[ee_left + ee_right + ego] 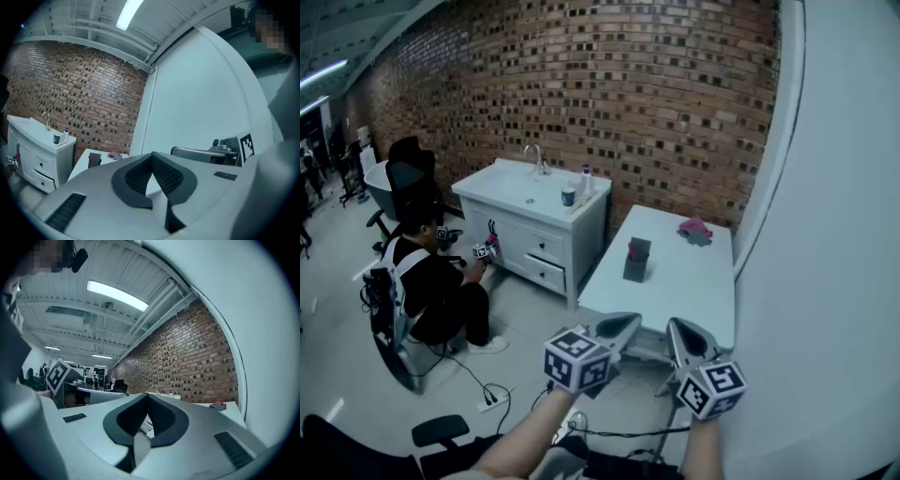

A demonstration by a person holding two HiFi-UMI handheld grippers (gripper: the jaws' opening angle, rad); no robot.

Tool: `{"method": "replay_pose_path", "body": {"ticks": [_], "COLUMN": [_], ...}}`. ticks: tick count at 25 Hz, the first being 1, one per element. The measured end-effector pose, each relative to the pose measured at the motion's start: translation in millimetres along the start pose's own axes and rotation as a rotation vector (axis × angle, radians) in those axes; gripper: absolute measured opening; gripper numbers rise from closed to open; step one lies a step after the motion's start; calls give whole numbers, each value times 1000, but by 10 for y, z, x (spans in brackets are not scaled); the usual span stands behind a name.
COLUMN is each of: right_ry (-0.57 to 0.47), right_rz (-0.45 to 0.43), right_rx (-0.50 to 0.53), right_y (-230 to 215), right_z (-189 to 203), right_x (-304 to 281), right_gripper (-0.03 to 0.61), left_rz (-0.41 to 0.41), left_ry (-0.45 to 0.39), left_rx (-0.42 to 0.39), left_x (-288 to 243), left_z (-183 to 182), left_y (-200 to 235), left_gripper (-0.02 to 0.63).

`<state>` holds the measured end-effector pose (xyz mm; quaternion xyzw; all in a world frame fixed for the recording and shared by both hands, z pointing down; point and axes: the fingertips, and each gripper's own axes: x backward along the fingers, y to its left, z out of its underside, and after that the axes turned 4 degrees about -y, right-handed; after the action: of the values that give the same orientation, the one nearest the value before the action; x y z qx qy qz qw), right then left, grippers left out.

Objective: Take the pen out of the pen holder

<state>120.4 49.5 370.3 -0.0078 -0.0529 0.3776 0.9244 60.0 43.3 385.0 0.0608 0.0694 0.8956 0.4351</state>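
Note:
A dark pen holder (636,262) stands on the white table (694,281), with a reddish pen (630,249) sticking up out of it. I hold both grippers level, side by side, short of the table's near edge. My left gripper (625,324) is shut with nothing in it, and so is my right gripper (686,330). In the left gripper view the closed tips (152,154) point past the pen holder (94,159), which sits far off to the left. The right gripper view shows its closed tips (147,394); the holder is hidden there.
A pink cloth (695,228) lies at the table's far end. A white sink cabinet (534,206) stands left of the table, with a crouching person (441,286) beside it. A white wall (825,234) runs along the right. Cables and a power strip (492,403) lie on the floor.

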Motion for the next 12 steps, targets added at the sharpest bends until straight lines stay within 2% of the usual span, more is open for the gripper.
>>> {"method": "replay_pose_path", "body": {"ticks": [12], "right_ry": [16], "right_rz": [22], "right_rx": [-8], "right_y": [-359], "right_z": [86], "right_x": [-380], "right_gripper": [-11], "left_rz": [8], "left_ry": [20], "left_rx": [-5], "left_x": [-370], "left_z": [-11], "left_y": [353], "left_gripper": [3]}}
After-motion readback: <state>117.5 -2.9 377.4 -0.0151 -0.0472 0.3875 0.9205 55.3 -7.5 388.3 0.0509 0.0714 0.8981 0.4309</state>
